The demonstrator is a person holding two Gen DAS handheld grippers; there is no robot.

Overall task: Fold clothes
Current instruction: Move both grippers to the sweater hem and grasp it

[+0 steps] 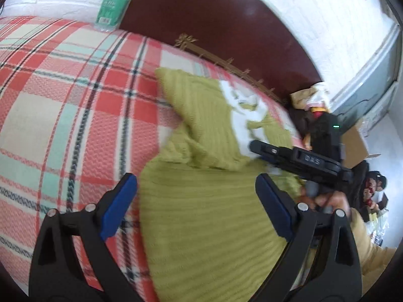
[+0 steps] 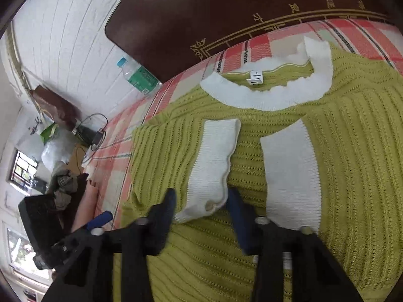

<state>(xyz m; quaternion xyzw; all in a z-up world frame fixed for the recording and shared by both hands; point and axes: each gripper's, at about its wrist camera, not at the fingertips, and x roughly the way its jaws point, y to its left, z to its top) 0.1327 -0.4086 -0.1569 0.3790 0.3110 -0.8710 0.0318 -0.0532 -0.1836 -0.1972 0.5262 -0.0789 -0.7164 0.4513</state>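
Note:
A yellow-green knit sweater (image 2: 352, 151) lies front up on a plaid blanket (image 2: 121, 136), its white collar (image 2: 264, 98) toward the headboard. Both white cuffs are folded onto the chest, the left cuff (image 2: 214, 156) and the right cuff (image 2: 289, 171). My right gripper (image 2: 201, 193) is open, its fingers straddling the lower end of the left cuff. In the left wrist view my left gripper (image 1: 196, 178) hovers open over the sweater (image 1: 209, 226) near its edge, nothing between the blue pads. The right gripper (image 1: 257, 146) shows there as a black body over the garment.
A dark brown headboard (image 1: 214, 20) borders the bed's far side. A water bottle (image 1: 112, 5) stands against it at the blanket's corner. Piled clutter (image 1: 314, 100) and a cardboard box (image 1: 355, 146) sit beyond the bed. A hand (image 1: 337, 201) with a tan sleeve holds the right gripper.

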